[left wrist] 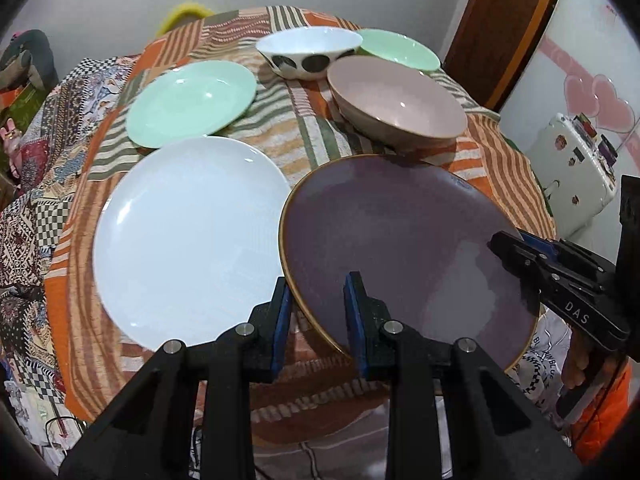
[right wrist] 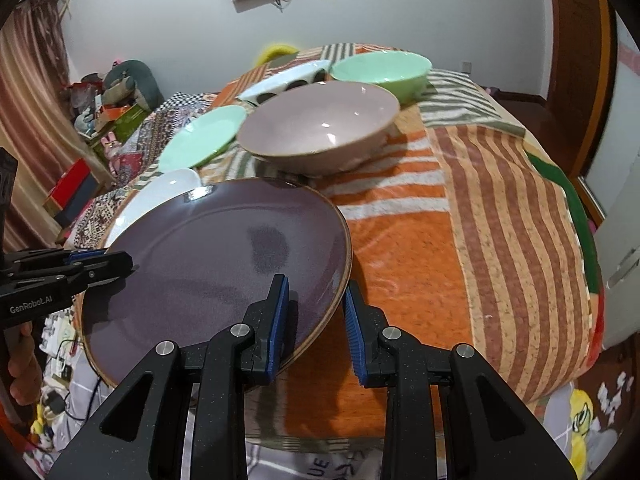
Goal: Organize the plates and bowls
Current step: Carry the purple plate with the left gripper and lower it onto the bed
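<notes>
A large purple plate with a gold rim hangs tilted over the near edge of the table, held from both sides. My left gripper is shut on its near left rim, one pad above and one below. My right gripper is shut on its right rim; it also shows as the right gripper at the plate's far side. In the right wrist view the purple plate has the left gripper at its left edge. A white plate lies beside it on the left.
On the striped orange cloth stand a pink bowl, a mint plate, a white bowl with black dots and a mint bowl. A white fridge stands at the right, bedding and clutter at the left.
</notes>
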